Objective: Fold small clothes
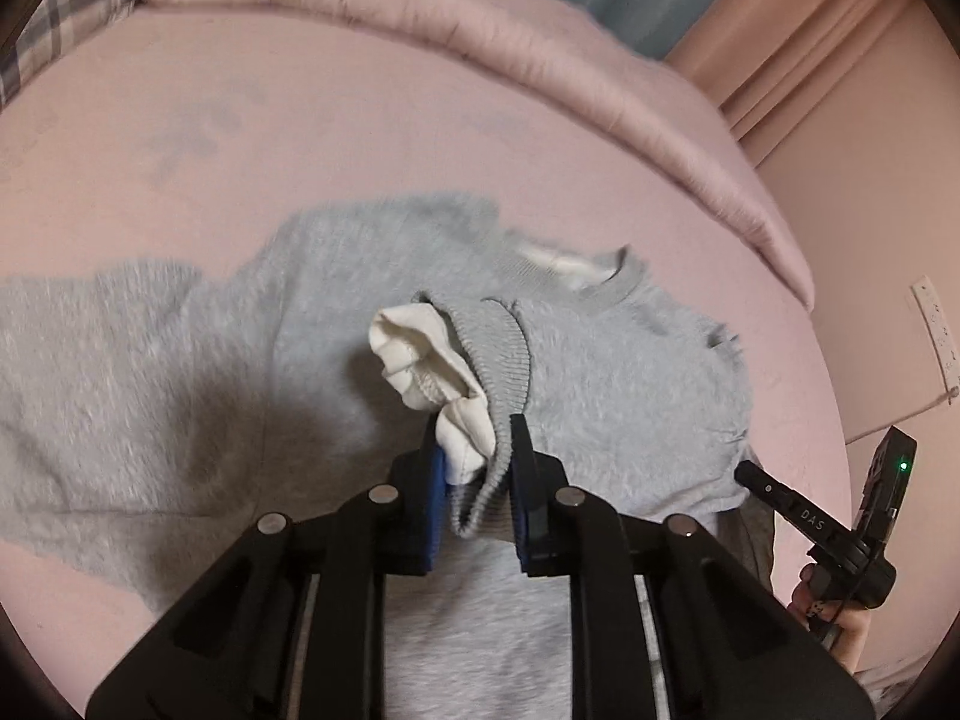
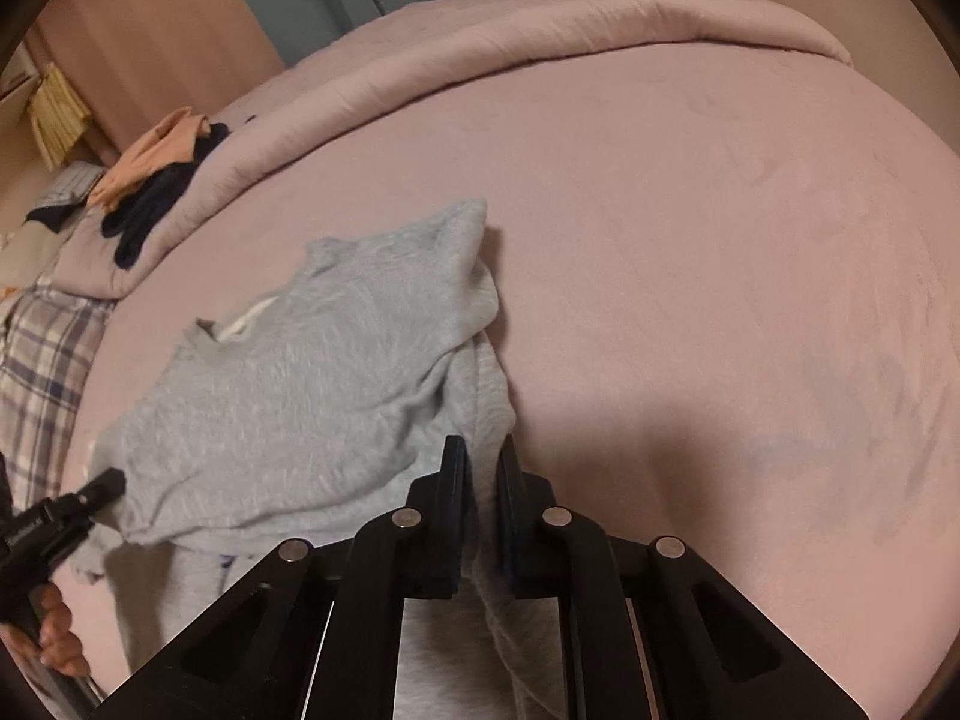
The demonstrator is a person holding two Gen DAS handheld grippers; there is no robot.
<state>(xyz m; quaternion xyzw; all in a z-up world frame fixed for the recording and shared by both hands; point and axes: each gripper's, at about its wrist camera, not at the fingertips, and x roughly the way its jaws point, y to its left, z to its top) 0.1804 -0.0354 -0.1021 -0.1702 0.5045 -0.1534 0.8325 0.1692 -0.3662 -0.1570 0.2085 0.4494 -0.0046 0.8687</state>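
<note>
A small grey sweatshirt (image 1: 180,360) with a white lining lies spread on the pink bed. My left gripper (image 1: 474,450) is shut on its ribbed grey sleeve cuff (image 1: 501,354), held over the body of the shirt, with white lining bunched beside it. The neck opening (image 1: 600,282) lies just beyond. In the right wrist view the same sweatshirt (image 2: 288,372) lies to the left. My right gripper (image 2: 483,456) is shut on a fold of its grey fabric (image 2: 480,396) at the shirt's right edge. The right gripper also shows in the left wrist view (image 1: 744,471), and the left gripper in the right wrist view (image 2: 111,483).
The pink sheet (image 2: 720,300) stretches wide to the right. A rolled pink duvet (image 2: 540,36) runs along the far side. Dark and peach clothes (image 2: 156,180) lie piled on it at the left, beside a plaid pillow (image 2: 42,354). A wall (image 1: 870,180) is close on the right.
</note>
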